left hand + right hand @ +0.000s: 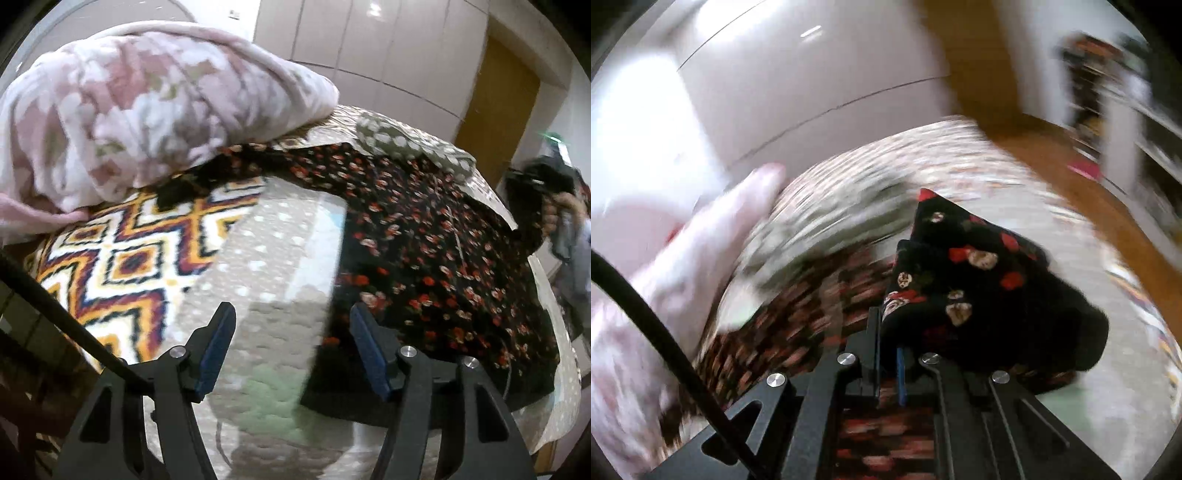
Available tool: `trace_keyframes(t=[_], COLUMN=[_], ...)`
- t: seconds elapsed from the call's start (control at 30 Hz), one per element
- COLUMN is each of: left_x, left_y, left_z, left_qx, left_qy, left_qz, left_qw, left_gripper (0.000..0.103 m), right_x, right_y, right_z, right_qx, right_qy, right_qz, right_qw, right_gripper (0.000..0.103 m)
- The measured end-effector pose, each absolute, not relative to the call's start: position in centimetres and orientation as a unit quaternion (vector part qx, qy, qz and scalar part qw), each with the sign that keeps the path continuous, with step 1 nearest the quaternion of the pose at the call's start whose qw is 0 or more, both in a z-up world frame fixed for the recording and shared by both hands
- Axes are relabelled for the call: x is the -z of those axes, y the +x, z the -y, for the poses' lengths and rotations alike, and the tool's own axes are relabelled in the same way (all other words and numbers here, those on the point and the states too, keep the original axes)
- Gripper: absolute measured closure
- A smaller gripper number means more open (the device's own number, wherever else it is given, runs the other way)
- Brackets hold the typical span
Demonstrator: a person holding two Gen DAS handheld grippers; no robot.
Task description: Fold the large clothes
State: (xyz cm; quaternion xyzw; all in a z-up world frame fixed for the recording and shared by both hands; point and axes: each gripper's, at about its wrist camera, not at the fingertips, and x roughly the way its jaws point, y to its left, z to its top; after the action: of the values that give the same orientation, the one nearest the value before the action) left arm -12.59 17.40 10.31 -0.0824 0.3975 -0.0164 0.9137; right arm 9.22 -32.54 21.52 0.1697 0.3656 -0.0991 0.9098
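A black garment with red and white flowers (424,243) lies spread on the bed, right of centre in the left wrist view. My left gripper (291,314) is open and empty above the beige quilt (266,258), its right finger at the garment's left edge. My right gripper (888,332) is shut on a bunched fold of the same floral garment (964,280) and holds it lifted above the bed; the rest of the garment (798,314) trails below, blurred by motion.
A pink and white fleece blanket (147,110) is heaped at the back left. A zigzag orange patterned blanket (122,258) lies at the left. A grey dotted pillow (406,144) sits behind the garment. White wardrobe doors (351,37) and a wooden door (495,99) stand beyond.
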Motion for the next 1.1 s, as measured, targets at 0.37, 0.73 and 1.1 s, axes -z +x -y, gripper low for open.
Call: trace_keyframes(t=[0.37, 0.73, 1.1], left_x=[-7.7, -7.6, -8.0], left_y=[-13.4, -13.2, -13.4], left_z=[-24.1, -23.0, -23.2], left_qx=[-0.04, -0.025, -0.031], left_qy=[-0.129, -0.141, -0.144], left_qz=[-0.415, -0.42, -0.418], left_qw=[0.9, 0.896, 0.897], left_gripper=[0.04, 0.039, 0.039], right_x=[-3.8, 0.0, -1.0], right_y=[16.3, 11.8, 11.6], right_z=[3.6, -1.6, -5.5], right_qx=[0.043, 0.024, 0.022], right_qy=[-0.292, -0.596, -0.733], right_qz=[-0.453, -0.326, -0.218], right_qw=[0.841, 0.734, 0.644], right_gripper=[0.073, 0.059, 0.021])
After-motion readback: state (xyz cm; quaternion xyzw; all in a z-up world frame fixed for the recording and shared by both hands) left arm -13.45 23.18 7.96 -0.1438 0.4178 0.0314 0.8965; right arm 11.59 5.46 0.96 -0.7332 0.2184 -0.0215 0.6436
